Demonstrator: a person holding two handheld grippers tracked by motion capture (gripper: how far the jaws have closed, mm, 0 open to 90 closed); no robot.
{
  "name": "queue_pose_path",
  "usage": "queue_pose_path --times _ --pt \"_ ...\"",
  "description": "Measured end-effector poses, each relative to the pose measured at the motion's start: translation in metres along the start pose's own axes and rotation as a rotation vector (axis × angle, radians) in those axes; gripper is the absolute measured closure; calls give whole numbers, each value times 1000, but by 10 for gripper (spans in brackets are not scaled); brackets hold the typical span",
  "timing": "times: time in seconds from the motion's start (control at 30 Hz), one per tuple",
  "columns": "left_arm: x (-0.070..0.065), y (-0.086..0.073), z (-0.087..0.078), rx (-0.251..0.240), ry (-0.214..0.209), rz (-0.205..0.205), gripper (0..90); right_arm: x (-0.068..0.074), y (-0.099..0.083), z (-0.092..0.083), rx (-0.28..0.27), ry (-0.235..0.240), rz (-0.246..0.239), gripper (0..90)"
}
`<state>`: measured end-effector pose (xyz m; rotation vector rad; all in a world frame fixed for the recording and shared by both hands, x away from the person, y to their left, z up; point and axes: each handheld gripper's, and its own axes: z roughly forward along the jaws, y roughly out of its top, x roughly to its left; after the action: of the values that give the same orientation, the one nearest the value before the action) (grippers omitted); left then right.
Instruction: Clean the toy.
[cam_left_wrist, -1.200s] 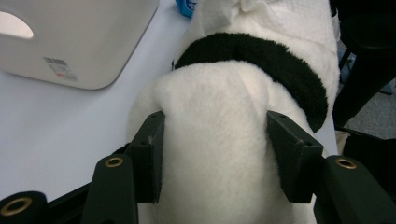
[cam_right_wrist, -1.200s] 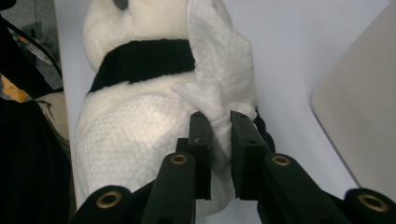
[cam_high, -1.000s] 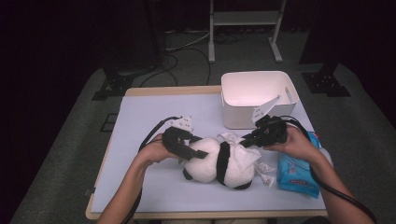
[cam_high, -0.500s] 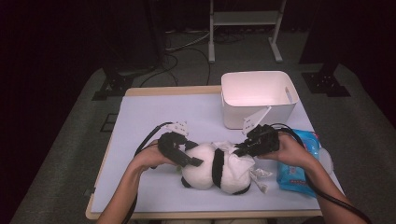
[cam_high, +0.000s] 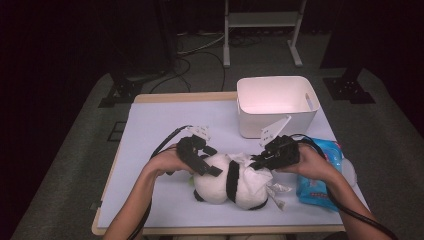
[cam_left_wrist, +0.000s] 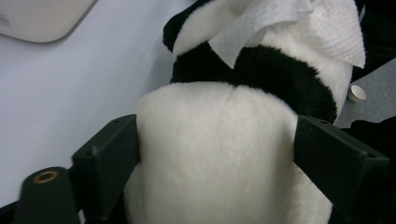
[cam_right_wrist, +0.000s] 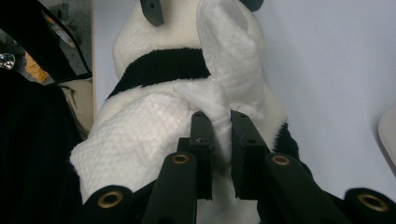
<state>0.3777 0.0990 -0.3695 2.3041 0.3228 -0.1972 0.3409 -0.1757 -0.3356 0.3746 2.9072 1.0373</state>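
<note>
A black-and-white plush panda (cam_high: 222, 187) lies on the pale table (cam_high: 160, 125) near its front edge. A white wipe (cam_high: 246, 161) is draped over its upper part. My left gripper (cam_high: 212, 161) comes in from the left. Its jaws have just been opening and stand wide on either side of the panda's white body (cam_left_wrist: 219, 158); the fur brushes both without being squeezed. My right gripper (cam_high: 256, 162) reaches in from the right, shut on a pinched fold of the wipe (cam_right_wrist: 140, 135) over the panda (cam_right_wrist: 159, 65).
A white plastic bin (cam_high: 277, 102) stands at the back right of the table. A blue pack of wipes (cam_high: 320, 172) lies under the right forearm, with a clear wrapper (cam_high: 277, 192) beside the panda. Forearms enter from the front edge.
The left jaws have spread wider around the panda's body. The right gripper has dropped a little toward the panda, still pinching the wipe. The panda has shifted slightly toward the front edge.
</note>
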Motion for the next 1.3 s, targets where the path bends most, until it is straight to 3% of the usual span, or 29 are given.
queue_pose_path --times 0.13,0.23,0.43,0.57,0.8,1.03,1.1,1.3 --pt "1 1 9 24 -16 0 56 1 1 1 3 12 -2 801" --pt "1 3 12 33 -18 3 54 0 2 1 8 10 0 801" --pt "0 3 9 20 -10 21 301 -1 1 -1 1 2 16 799" --pt "-3 4 6 -3 20 44 383 -4 1 -5 -11 -14 19 798" --pt "-3 14 -1 -38 71 92 410 -8 5 -15 -17 -38 26 797" --pt "-5 23 -4 -117 116 119 421 -18 15 -23 -32 -74 39 796" --pt "-8 25 -2 -121 133 145 423 -21 19 -22 -34 -77 38 796" --pt "-15 15 2 -101 119 113 400 -22 20 -10 -14 -57 41 796"
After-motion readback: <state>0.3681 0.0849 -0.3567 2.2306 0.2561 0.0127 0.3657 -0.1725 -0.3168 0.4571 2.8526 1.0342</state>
